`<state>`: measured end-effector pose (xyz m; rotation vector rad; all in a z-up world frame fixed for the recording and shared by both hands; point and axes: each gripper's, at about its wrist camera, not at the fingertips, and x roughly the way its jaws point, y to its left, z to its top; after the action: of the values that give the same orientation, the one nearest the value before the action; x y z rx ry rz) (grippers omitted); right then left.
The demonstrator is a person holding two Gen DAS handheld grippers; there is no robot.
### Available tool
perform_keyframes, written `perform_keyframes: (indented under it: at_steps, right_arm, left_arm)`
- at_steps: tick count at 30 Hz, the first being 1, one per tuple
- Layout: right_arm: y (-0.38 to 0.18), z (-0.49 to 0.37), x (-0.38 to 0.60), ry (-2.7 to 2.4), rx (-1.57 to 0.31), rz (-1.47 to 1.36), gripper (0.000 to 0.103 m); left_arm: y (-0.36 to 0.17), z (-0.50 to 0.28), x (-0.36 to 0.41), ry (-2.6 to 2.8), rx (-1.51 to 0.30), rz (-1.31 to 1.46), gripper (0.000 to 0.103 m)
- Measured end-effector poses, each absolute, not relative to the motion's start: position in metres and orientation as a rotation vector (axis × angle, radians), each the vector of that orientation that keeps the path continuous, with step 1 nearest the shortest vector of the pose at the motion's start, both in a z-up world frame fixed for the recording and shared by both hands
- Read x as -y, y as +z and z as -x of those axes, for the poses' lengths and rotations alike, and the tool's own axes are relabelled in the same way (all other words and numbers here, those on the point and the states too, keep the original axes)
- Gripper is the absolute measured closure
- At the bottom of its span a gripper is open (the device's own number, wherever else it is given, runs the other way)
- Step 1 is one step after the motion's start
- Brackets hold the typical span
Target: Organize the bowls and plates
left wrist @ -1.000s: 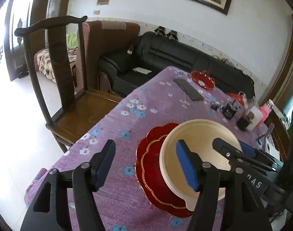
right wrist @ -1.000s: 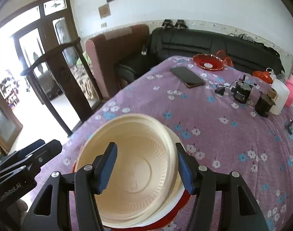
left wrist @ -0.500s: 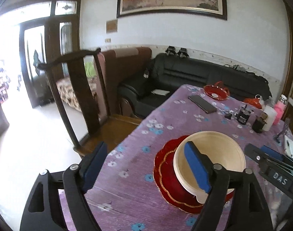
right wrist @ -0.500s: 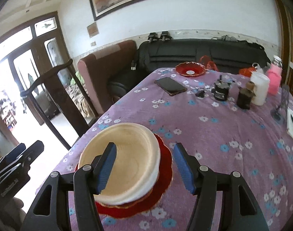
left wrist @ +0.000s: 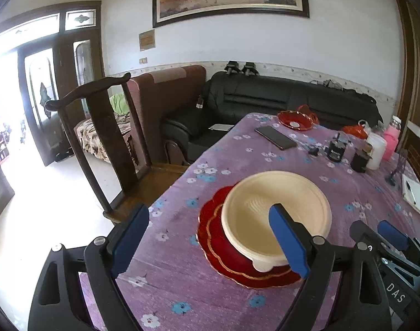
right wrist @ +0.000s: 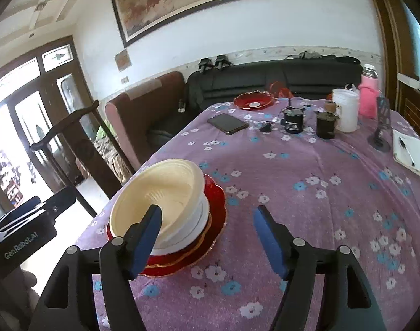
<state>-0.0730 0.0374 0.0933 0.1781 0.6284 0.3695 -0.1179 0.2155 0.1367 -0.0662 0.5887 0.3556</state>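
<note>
The cream bowl [left wrist: 276,215] sits stacked on red plates [left wrist: 223,251] near the counter's [right wrist: 306,193] left front edge; it looks light, thin and springy, best pinched at its rim. Both left tongs [left wrist: 210,241] and right tongs [right wrist: 207,240], angled downward, have just been opening, now wide with nothing held

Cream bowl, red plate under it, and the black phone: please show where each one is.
cream bowl [left wrist: 254,215], left wrist view, on its inner wall.
red plate [right wrist: 216,207], right wrist view, on its rim right of the bowls.
black phone [right wrist: 227,123], right wrist view, on its screen.
</note>
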Motion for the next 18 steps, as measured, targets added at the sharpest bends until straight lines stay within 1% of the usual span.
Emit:
perform_keyframes:
  at_steps: [6,18]
  right_arm:
    - [0.082,0.078,-0.027,0.338,-0.645,-0.195,0.028]
    - [0.086,0.093,-0.030,0.355,-0.594,-0.162,0.026]
  left_arm:
    - [0.137,0.119,-0.199,0.331,-0.594,0.034,0.015]
    - [0.133,0.118,-0.182,0.316,-0.610,0.006,0.014]
